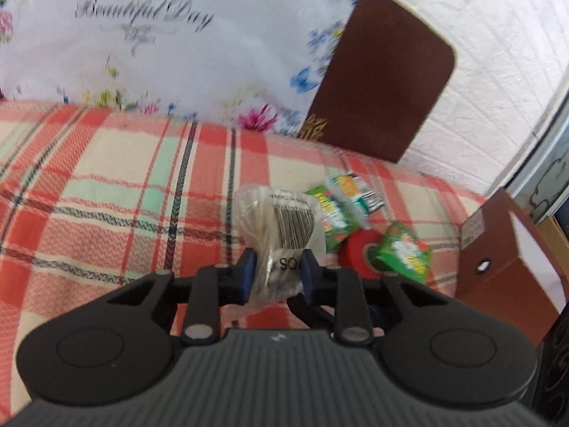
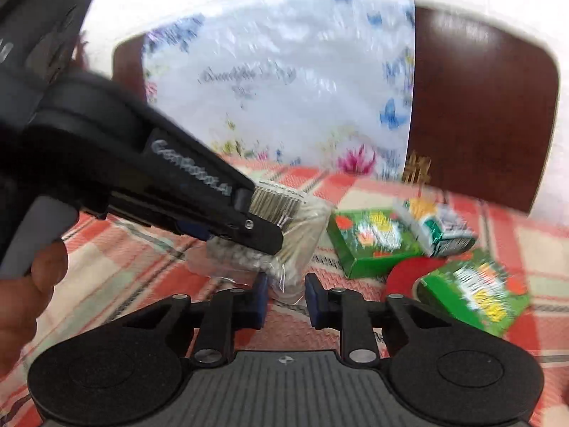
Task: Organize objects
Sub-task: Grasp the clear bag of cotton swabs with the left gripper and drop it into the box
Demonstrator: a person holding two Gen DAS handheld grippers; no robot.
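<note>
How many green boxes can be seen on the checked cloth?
2 fully green boxes. One green box lies right of the clear bag; the other green box lies nearer, against the red tape roll. A white-and-green carton leans on the first. Others may be hidden.

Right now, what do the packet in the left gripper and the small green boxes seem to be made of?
The packet looks like thin clear plastic film: glossy, crinkled, its pale contents showing through behind a barcode label. The green boxes look like printed cardboard, probably with a slight sheen: sharp folded edges, flat faces. The blur leaves the finish uncertain.
</note>
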